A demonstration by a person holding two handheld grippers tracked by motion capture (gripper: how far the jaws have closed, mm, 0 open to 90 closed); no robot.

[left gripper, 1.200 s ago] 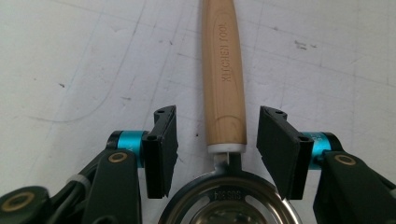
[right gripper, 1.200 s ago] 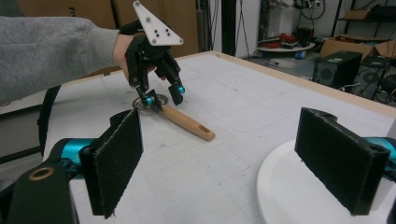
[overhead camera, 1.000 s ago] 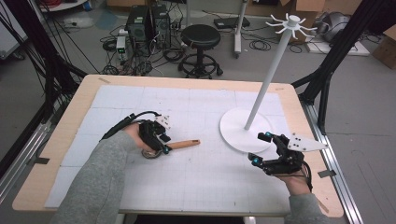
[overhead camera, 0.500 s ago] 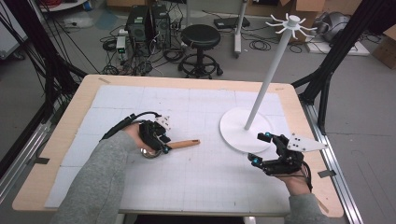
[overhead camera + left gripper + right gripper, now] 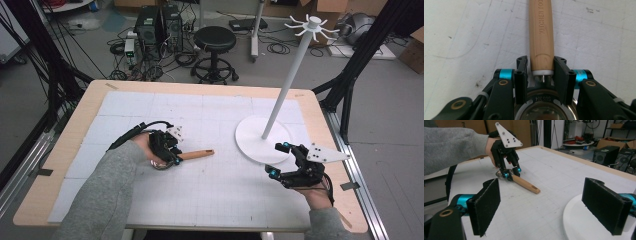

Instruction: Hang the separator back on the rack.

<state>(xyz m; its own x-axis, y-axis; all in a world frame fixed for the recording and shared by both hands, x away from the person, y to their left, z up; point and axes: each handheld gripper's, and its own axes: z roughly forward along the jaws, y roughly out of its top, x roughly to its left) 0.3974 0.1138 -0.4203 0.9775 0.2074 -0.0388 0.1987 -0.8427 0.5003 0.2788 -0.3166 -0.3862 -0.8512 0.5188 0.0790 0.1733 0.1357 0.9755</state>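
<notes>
Centrally on the table (image 5: 210,107), a kitchen tool with a wooden handle (image 5: 196,154) lies flat, its metal end under the left gripper (image 5: 167,155). That gripper's jaws are closed on the handle at the end nearest the metal. The right gripper (image 5: 280,160) hovers just beside the round white base (image 5: 250,135) of a tall stand (image 5: 289,77), jaws wide apart, holding nothing, well apart from the tool.
</notes>
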